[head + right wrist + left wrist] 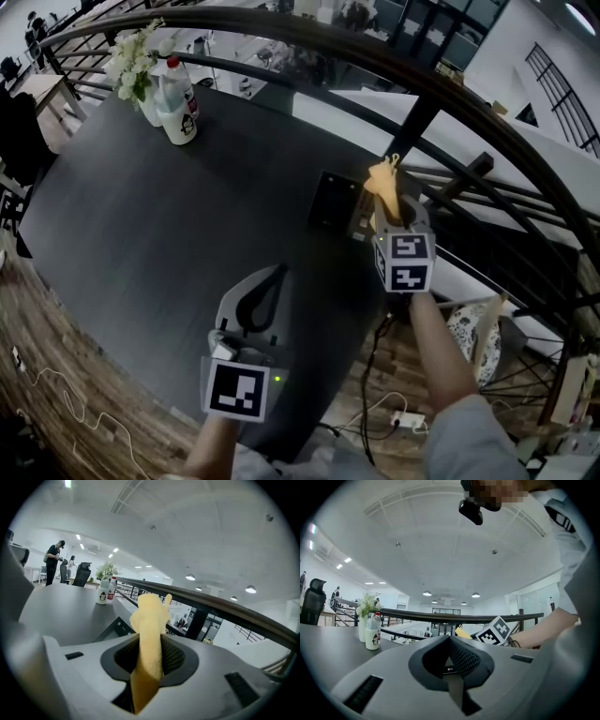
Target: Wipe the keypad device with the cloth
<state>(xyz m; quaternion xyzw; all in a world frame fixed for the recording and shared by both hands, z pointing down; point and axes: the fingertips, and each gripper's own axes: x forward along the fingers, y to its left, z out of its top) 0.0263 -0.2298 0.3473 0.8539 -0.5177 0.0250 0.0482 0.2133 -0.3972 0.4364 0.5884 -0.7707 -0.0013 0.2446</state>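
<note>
With the soft yellow cloth point(385, 186) pinched tight in the right gripper point(392, 220) just beside the dark square keypad device point(331, 201), and the left gripper point(265, 291) closed on nothing, wiping seems about to begin, so the cloth likely needs lowering onto the keys.

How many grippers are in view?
2. The left gripper, shut and empty, is low centre; the right gripper, holding the yellow cloth, is near the keypad device.
</note>
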